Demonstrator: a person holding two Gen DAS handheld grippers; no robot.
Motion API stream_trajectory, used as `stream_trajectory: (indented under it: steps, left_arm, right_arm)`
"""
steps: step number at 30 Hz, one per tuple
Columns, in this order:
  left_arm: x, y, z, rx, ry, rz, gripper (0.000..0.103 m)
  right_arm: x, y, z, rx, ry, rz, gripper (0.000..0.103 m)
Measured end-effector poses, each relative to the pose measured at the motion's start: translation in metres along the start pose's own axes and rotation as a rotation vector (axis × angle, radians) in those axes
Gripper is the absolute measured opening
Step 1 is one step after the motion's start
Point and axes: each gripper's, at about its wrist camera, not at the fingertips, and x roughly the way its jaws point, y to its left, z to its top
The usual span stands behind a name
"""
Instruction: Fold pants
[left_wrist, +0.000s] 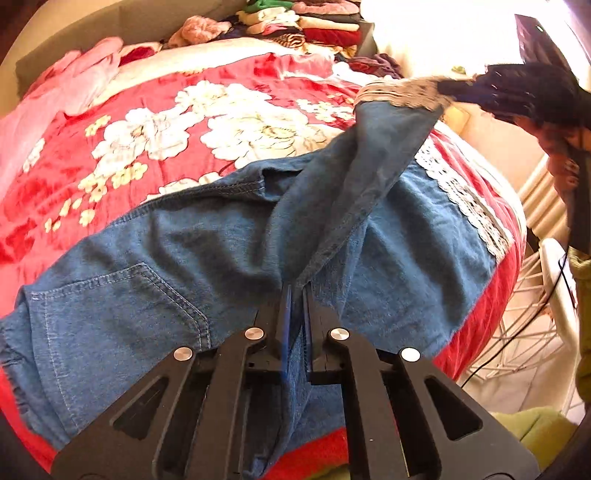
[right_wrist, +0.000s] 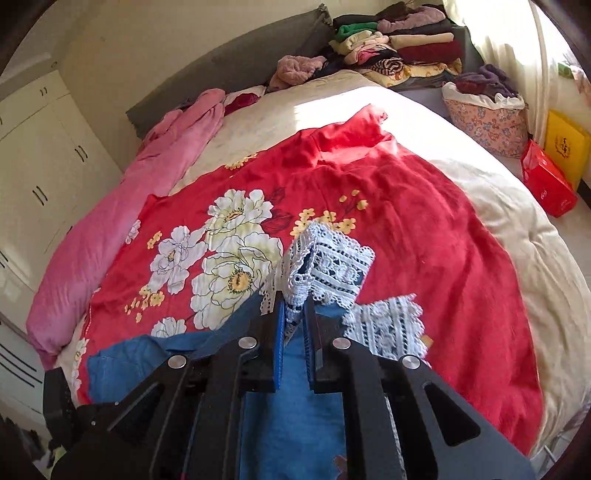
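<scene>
**Both grippers pinching the denim pants on the bed**

Here, from the left wrist, the left gripper (left_wrist: 297, 291) is sitting with its jaws drawn together on a ridge of the blue pants (left_wrist: 155, 266), which are lying spread over the red floral blanket (left_wrist: 155, 110). A back pocket is showing at the lower left, and one leg is rising in a taut fold toward the upper right, where its lace hem (left_wrist: 399, 92) is meeting a dark, blurred shape; that shape is too smeared to make out. The second leg's lace trim is lying flat along the blanket's right edge. A white wire rack (left_wrist: 532, 317) is standing beside the bed.

From the right wrist, the right gripper (right_wrist: 293, 308) is closed tight on the lace hem (right_wrist: 332, 266), the white trim bunching up just past its fingertips, with blue denim trailing beneath. This view alone is showing the white wardrobe (right_wrist: 37, 177), a pink quilt (right_wrist: 122, 206) along the bed's left side, a flowered basket (right_wrist: 487, 122) and a red box (right_wrist: 546, 181) on the floor. Stacks of folded clothes (right_wrist: 399, 48) are sitting at the head of the bed in both views.
</scene>
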Motion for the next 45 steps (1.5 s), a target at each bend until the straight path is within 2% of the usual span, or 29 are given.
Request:
stream_trajectory:
  steps: [6, 12, 16, 23, 25, 28, 31, 33, 34, 35, 36, 38, 41, 43, 45]
  left_arm:
    - [-0.020, -0.012, -0.006, 0.066, -0.037, 0.002, 0.001]
    - [-0.024, -0.027, -0.018, 0.128, -0.019, 0.010, 0.001]
    - [-0.019, -0.040, -0.026, 0.171, 0.010, 0.017, 0.001]
    - [-0.022, -0.055, -0.034, 0.213, 0.036, 0.044, 0.001]
    - [-0.020, -0.057, -0.036, 0.219, 0.045, 0.043, 0.001]
    - [-0.010, -0.061, -0.040, 0.243, 0.086, 0.050, 0.001]
    - [-0.002, -0.064, -0.043, 0.251, 0.103, 0.051, 0.001]
    - [0.000, -0.067, -0.044, 0.256, 0.109, 0.058, 0.001]
    - [0.001, -0.067, -0.045, 0.255, 0.111, 0.060, 0.000]
    - [0.000, -0.067, -0.044, 0.255, 0.112, 0.061, 0.000]
    - [-0.001, -0.068, -0.044, 0.256, 0.113, 0.061, 0.000]
    - [-0.003, -0.069, -0.046, 0.262, 0.114, 0.061, 0.000]
    - [-0.005, -0.069, -0.051, 0.267, 0.126, 0.066, 0.000]
    - [-0.002, -0.068, -0.057, 0.263, 0.143, 0.065, 0.000]
    - [-0.001, -0.066, -0.062, 0.249, 0.154, 0.053, 0.000]
  right_arm:
    - [-0.040, -0.026, -0.052, 0.055, 0.015, -0.006, 0.008]
    - [-0.042, -0.048, -0.096, 0.107, 0.081, -0.040, 0.008]
    - [-0.038, -0.058, -0.112, 0.111, 0.107, -0.080, 0.009]
    - [-0.043, -0.070, -0.128, 0.139, 0.120, -0.085, 0.009]
    - [-0.035, -0.072, -0.131, 0.118, 0.151, -0.114, 0.009]
    - [-0.031, -0.073, -0.135, 0.088, 0.170, -0.158, 0.021]
    - [-0.051, -0.074, -0.133, 0.088, 0.123, -0.222, 0.028]
    - [-0.072, -0.061, -0.130, 0.011, 0.040, -0.270, 0.029]
    - [-0.076, -0.055, -0.130, -0.015, 0.020, -0.262, 0.029]
    - [-0.077, -0.044, -0.131, -0.054, 0.016, -0.216, 0.029]
    - [-0.074, -0.034, -0.132, -0.085, 0.024, -0.169, 0.029]
    - [-0.060, -0.017, -0.135, -0.144, 0.045, -0.133, 0.030]
    - [-0.030, -0.008, -0.141, -0.201, 0.114, -0.155, 0.030]
    - [-0.009, -0.018, -0.148, -0.182, 0.190, -0.200, 0.031]
    - [-0.002, -0.031, -0.154, -0.138, 0.215, -0.193, 0.031]
